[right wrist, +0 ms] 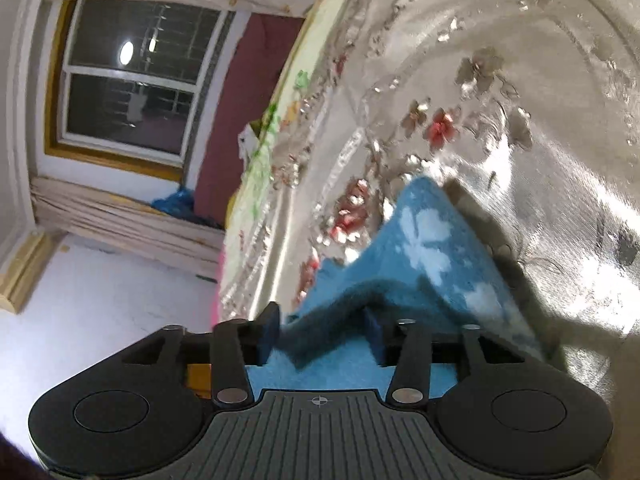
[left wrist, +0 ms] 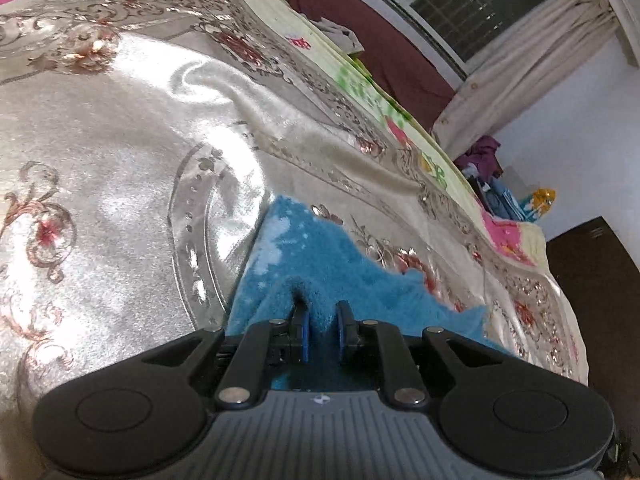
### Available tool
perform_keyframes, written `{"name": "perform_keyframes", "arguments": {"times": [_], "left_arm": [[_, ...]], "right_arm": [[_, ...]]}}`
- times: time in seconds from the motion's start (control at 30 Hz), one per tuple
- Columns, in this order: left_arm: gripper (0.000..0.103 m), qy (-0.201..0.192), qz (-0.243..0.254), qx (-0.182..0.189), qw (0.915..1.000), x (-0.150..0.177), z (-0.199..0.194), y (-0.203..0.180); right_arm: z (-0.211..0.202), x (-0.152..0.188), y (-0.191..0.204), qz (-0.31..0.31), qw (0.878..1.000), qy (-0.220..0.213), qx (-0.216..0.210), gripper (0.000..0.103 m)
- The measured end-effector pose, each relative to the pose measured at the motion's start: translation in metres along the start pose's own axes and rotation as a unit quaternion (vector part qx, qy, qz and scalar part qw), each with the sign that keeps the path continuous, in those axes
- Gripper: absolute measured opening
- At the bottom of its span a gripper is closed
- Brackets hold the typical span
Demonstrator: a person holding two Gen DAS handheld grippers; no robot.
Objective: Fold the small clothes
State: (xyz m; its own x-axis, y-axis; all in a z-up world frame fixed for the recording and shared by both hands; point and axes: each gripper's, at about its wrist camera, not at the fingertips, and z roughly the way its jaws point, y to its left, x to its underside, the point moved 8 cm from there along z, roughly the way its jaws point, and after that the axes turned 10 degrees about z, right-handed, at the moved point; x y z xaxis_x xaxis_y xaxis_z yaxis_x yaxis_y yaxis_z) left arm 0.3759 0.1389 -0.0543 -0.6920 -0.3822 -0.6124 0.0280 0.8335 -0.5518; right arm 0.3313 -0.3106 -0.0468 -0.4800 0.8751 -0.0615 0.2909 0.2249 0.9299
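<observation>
A small blue fluffy cloth with pale flower prints (left wrist: 320,264) lies on a shiny silver floral bedspread (left wrist: 120,168). My left gripper (left wrist: 322,312) is shut on a raised fold of the blue cloth, which bunches up between the two blue pads. In the right wrist view the same blue cloth (right wrist: 424,240) rises in a ridge. My right gripper (right wrist: 324,330) has its jaws apart with a dark fold of the cloth between them; the fingers do not look pressed onto it.
The bedspread (right wrist: 520,80) covers a bed with a pink and yellow sheet (left wrist: 512,240) at its edge. A window with curtains (right wrist: 132,80), a maroon wall panel (left wrist: 380,40) and a pile of clothes (left wrist: 484,160) are beyond the bed. A dark cabinet (left wrist: 600,280) stands at the right.
</observation>
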Motion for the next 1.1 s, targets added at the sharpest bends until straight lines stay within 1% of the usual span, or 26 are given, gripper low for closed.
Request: {"name": "perform_keyframes", "arguments": {"times": [0.07, 0.13, 0.23, 0.33, 0.37, 0.43, 0.47, 0.57, 0.63, 0.7, 0.83, 0.87, 0.93, 0.97, 1.0, 1.03, 1.07, 1.1], "left_arm": [[0.021, -0.012, -0.008, -0.005, 0.9999, -0.001, -0.007, -0.001], [0.022, -0.023, -0.025, -0.011, 0.9994, -0.004, -0.011, 0.003], [0.022, -0.035, -0.057, -0.017, 0.9976, -0.007, -0.016, 0.010], [0.022, -0.041, -0.065, -0.021, 0.9968, -0.009, -0.018, 0.010], [0.022, -0.043, -0.067, -0.019, 0.9967, -0.011, -0.018, 0.009], [0.028, -0.041, -0.073, -0.011, 0.9965, -0.016, -0.018, 0.007], [0.028, -0.043, -0.080, -0.011, 0.9958, -0.020, -0.019, 0.008], [0.028, -0.069, -0.093, -0.021, 0.9930, -0.035, -0.029, 0.013], [0.028, -0.076, -0.084, -0.038, 0.9928, -0.042, -0.034, 0.014], [0.028, -0.071, -0.057, -0.044, 0.9948, -0.041, -0.036, 0.009], [0.030, -0.035, 0.009, -0.060, 0.9975, -0.020, -0.029, -0.006], [0.030, -0.025, 0.027, -0.064, 0.9973, -0.013, -0.026, -0.011], [0.030, -0.009, 0.056, -0.072, 0.9958, 0.000, -0.018, -0.018], [0.030, -0.002, 0.067, -0.077, 0.9948, 0.006, -0.013, -0.021], [0.030, 0.003, 0.073, -0.080, 0.9941, 0.010, -0.009, -0.024], [0.030, 0.005, 0.075, -0.079, 0.9940, 0.014, -0.008, -0.026], [0.031, 0.006, 0.076, -0.079, 0.9940, 0.016, -0.006, -0.028], [0.031, 0.005, 0.078, -0.078, 0.9939, 0.017, -0.006, -0.029]], "right_arm": [[-0.009, -0.003, 0.006, -0.017, 1.000, -0.014, -0.002, 0.057], [-0.013, -0.005, 0.011, -0.030, 0.999, -0.018, 0.000, 0.060], [-0.018, -0.002, 0.012, -0.062, 0.998, -0.022, 0.023, 0.061], [-0.021, 0.005, 0.009, -0.106, 0.992, -0.027, 0.056, 0.061], [-0.020, 0.007, 0.009, -0.125, 0.990, -0.028, 0.067, 0.061], [-0.016, 0.011, 0.008, -0.158, 0.983, -0.028, 0.092, 0.061], [-0.013, 0.013, 0.008, -0.180, 0.977, -0.030, 0.110, 0.061], [-0.001, 0.019, 0.006, -0.245, 0.956, -0.031, 0.156, 0.061], [0.007, 0.021, 0.002, -0.269, 0.946, -0.031, 0.181, 0.060], [0.013, 0.022, -0.001, -0.276, 0.941, -0.029, 0.193, 0.060], [0.016, 0.026, -0.002, -0.298, 0.933, -0.026, 0.201, 0.058], [0.017, 0.028, -0.002, -0.306, 0.930, -0.024, 0.203, 0.058], [0.021, 0.030, -0.003, -0.327, 0.919, -0.017, 0.219, 0.056], [0.023, 0.030, -0.005, -0.336, 0.913, -0.018, 0.231, 0.048], [0.023, 0.028, -0.006, -0.341, 0.908, -0.021, 0.244, 0.029], [0.023, 0.026, -0.007, -0.338, 0.908, -0.019, 0.246, 0.020], [0.021, 0.024, -0.007, -0.327, 0.915, -0.016, 0.236, 0.014], [0.018, 0.022, -0.007, -0.319, 0.920, -0.018, 0.228, 0.012]]}}
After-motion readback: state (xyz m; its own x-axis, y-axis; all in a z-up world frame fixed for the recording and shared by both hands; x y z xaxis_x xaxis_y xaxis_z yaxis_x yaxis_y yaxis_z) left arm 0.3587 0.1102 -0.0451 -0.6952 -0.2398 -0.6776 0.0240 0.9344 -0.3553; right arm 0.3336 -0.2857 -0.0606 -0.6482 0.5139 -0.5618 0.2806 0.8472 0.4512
